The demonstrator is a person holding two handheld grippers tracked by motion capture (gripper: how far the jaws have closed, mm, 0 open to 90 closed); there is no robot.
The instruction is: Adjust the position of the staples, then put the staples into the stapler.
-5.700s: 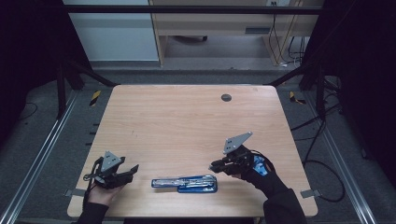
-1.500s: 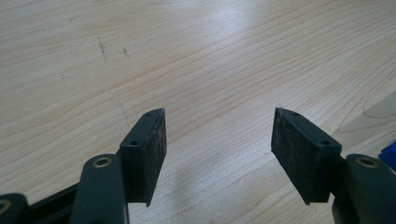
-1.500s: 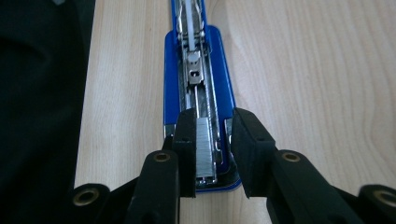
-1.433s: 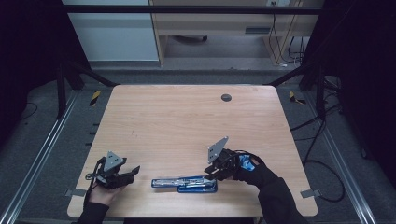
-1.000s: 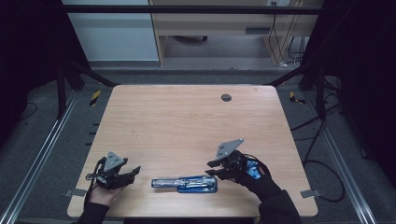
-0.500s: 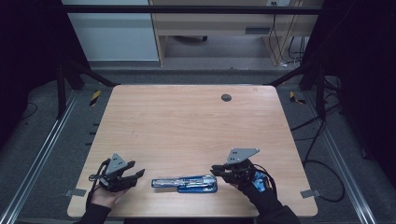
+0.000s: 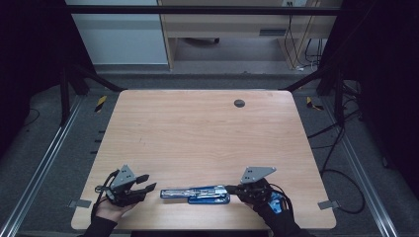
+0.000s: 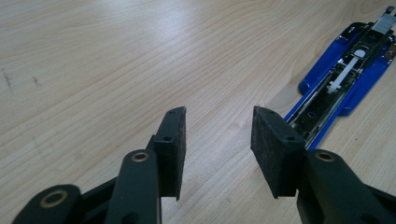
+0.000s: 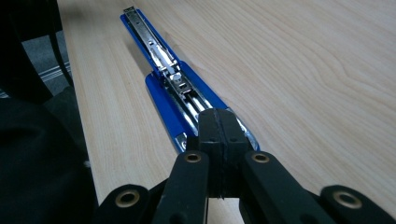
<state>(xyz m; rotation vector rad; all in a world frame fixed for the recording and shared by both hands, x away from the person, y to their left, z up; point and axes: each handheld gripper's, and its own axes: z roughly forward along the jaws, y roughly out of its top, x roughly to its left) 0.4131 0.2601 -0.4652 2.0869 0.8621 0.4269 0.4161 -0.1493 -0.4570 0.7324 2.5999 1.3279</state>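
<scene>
A blue stapler, folded out flat with its metal rail up, lies near the table's front edge. My left gripper rests to its left, a short gap away, pointing toward it. In the left gripper view the stapler lies ahead to the right; the left gripper is open, its jaws have just been closing, and only bare wood shows between them. My right gripper is at the stapler's right end. The right gripper has just closed; its pads meet over the stapler's near end with nothing between them.
The wooden table has a small dark round grommet near its far edge. The stapler lies close to the front edge, beyond which is a dark sleeve. Metal rails and cables run along the floor on both sides.
The right gripper has moved right and down to the stapler's right end and its jaws have come together. The left gripper's jaws have narrowed while its hand stayed in place.
</scene>
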